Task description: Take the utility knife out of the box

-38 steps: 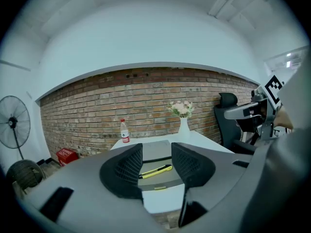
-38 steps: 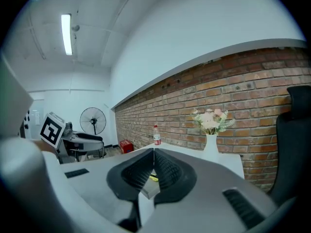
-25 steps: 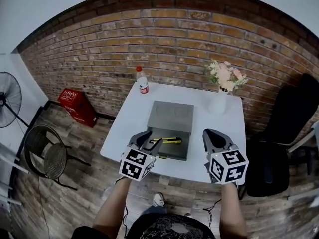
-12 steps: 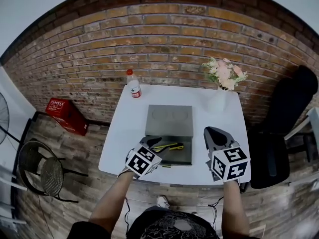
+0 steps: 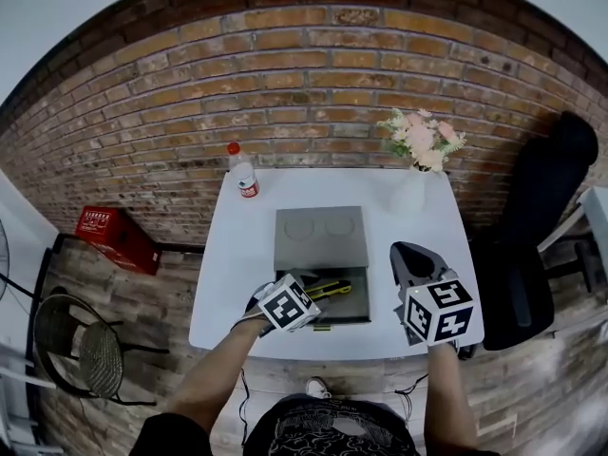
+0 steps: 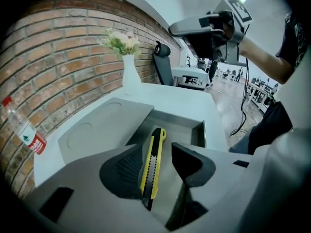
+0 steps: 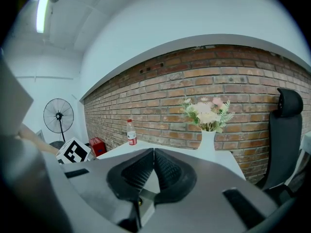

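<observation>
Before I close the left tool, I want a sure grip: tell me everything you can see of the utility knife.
The utility knife is slim, with a yellow body and a black ridged strip along it, plastic by the look. It lies flat on the floor of the open grey box, lengthwise between the open jaws of the left tool, close beside the left pad; whether they touch is unclear. Its rounded end points away.

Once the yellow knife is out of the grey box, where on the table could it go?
The widest bare patch of table lies left of the box, between the bottle and the left gripper. A strip behind the box, between bottle and vase, is also free. The front middle is crowded; the right gripper hangs over the right side.
</observation>
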`<state>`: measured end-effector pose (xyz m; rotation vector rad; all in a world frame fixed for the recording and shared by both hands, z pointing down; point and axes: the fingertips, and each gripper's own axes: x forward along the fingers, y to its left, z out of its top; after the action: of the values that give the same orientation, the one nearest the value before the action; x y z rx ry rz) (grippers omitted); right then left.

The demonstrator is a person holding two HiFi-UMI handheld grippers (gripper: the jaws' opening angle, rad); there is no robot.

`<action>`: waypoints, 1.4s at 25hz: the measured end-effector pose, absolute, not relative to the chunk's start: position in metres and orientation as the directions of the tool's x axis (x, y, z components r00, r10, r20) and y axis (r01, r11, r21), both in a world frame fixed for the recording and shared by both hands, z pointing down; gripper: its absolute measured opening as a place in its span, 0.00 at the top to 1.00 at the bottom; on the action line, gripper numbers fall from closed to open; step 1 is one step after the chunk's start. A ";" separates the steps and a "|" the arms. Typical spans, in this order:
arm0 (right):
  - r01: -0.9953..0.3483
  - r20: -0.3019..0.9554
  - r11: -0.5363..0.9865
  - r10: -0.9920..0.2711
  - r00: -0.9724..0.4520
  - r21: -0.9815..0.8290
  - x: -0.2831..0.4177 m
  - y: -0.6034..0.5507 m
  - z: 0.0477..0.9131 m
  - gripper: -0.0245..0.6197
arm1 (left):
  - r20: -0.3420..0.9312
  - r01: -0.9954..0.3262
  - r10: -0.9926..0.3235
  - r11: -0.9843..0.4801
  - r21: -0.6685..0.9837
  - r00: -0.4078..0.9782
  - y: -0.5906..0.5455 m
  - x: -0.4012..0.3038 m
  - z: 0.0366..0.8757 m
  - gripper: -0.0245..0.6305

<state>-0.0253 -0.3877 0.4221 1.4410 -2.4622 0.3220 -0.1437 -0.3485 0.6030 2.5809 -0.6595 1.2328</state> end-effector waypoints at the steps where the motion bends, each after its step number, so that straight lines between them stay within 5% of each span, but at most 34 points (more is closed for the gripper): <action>1: -0.877 0.341 0.478 -0.816 -0.466 -0.054 -0.026 -0.389 0.423 0.93 | 0.785 -0.463 -0.292 -0.886 -0.007 0.546 -0.349 -0.143 0.607 0.65; 19: -0.909 0.374 0.411 -0.835 -0.404 -0.065 -0.007 -0.397 0.438 0.93 | 0.891 -0.332 -0.148 -0.943 0.003 0.429 -0.360 -0.136 0.647 0.66; 24: -0.909 0.373 0.413 -0.835 -0.404 -0.061 -0.008 -0.398 0.438 0.93 | 0.904 -0.336 -0.112 -0.941 0.037 0.412 -0.356 -0.134 0.650 0.76; 35: -0.914 0.360 0.401 -0.846 -0.394 -0.058 -0.002 -0.394 0.430 0.93 | 0.909 -0.387 -0.114 -0.920 0.056 0.401 -0.352 -0.135 0.651 0.77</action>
<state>-0.0019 -0.3942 0.4301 1.5419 -2.3883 0.3593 -0.1349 -0.3520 0.6514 2.4023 -0.4399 1.5278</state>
